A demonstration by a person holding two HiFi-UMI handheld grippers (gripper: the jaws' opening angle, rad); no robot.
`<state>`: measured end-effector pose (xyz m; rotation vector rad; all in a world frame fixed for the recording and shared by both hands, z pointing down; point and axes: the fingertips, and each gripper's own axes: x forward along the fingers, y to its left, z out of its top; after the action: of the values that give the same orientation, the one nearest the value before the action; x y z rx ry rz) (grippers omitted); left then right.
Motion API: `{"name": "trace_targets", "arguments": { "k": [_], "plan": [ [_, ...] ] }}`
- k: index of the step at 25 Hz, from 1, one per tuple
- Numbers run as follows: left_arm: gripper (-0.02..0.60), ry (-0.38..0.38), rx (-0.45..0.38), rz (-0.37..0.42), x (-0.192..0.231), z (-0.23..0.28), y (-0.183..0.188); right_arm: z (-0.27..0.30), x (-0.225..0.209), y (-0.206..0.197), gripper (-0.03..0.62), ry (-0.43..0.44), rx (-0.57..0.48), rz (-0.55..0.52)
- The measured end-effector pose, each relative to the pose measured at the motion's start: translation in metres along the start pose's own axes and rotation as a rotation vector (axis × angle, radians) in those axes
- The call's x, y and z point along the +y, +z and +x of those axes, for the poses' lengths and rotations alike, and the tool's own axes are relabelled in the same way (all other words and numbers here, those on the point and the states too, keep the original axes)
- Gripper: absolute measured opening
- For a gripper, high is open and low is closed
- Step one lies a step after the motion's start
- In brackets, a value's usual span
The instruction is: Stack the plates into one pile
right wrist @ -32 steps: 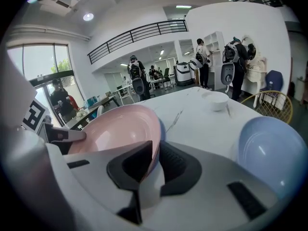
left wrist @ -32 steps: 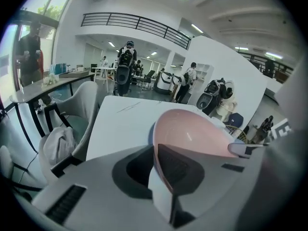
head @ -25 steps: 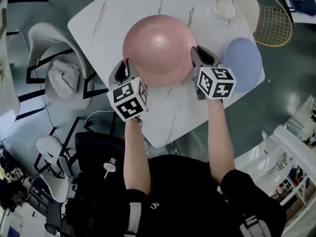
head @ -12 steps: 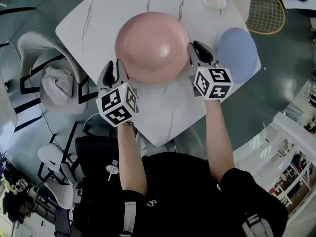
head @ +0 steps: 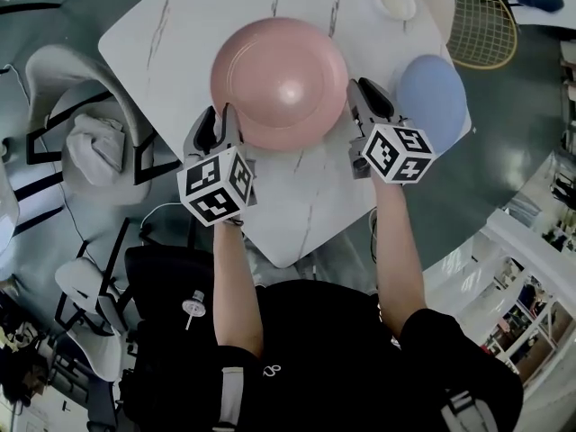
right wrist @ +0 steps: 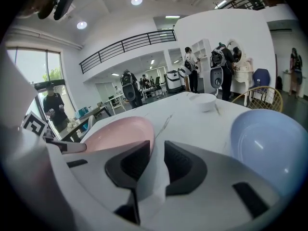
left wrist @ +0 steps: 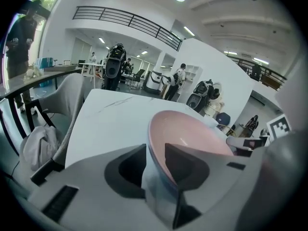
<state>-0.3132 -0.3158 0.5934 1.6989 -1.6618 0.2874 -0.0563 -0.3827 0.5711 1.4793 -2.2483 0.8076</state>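
**Hazard: dragging the pink plate on withdrawal**

I read the left gripper (left wrist: 155, 153) as spread wide. Its jaws have just been opening, and the rim of the pink plate (left wrist: 192, 138) stands between them unpinched. The right gripper (right wrist: 157, 150) is partly spread, also just opening, with the opposite rim at its gap and no pinch that I can see. The plate rests on the table (head: 297, 205) between both claws. If I back out tilted, a jaw may hook the rim and slide the plate. The blue plate (head: 432, 97) lies just outboard of the right claw, near the table's edge, and a sideways swing could knock it off.
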Motion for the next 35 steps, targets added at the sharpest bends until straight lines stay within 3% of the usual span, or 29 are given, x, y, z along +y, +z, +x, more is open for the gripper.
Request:
{"name": "trace_targets", "arguments": {
  "k": [2, 3, 6, 13, 19, 24, 29, 35],
  "plan": [
    [0.137, 0.000, 0.009, 0.002, -0.003, 0.002, -0.004, 0.001, 0.002, 0.002, 0.163, 0.036, -0.005, 0.037],
    [0.135, 0.003, 0.012, 0.005, -0.004, 0.004, -0.005, 0.003, 0.003, 0.001, 0.171, 0.049, 0.004, 0.042],
    [0.133, 0.031, 0.017, 0.026, -0.006, 0.006, -0.005, 0.016, 0.002, -0.008, 0.167, 0.057, 0.062, 0.016],
    [0.115, 0.108, 0.036, 0.025, -0.004, 0.006, -0.009, 0.027, 0.013, -0.025, 0.134, 0.130, 0.121, 0.078],
    [0.094, 0.209, 0.044, -0.047, -0.004, -0.011, -0.018, 0.025, 0.014, -0.028, 0.093, 0.165, 0.152, 0.129],
    [0.087, 0.303, 0.010, -0.144, -0.018, -0.047, -0.038, 0.005, 0.017, -0.020, 0.079, 0.213, 0.177, 0.078],
    [0.087, 0.329, -0.033, -0.173, -0.050, -0.074, -0.036, -0.019, 0.007, -0.004, 0.069, 0.247, 0.169, 0.062],
    [0.083, 0.307, -0.064, -0.129, -0.090, -0.079, -0.017, -0.045, -0.022, 0.014, 0.069, 0.223, 0.134, 0.082]
  ]
}}
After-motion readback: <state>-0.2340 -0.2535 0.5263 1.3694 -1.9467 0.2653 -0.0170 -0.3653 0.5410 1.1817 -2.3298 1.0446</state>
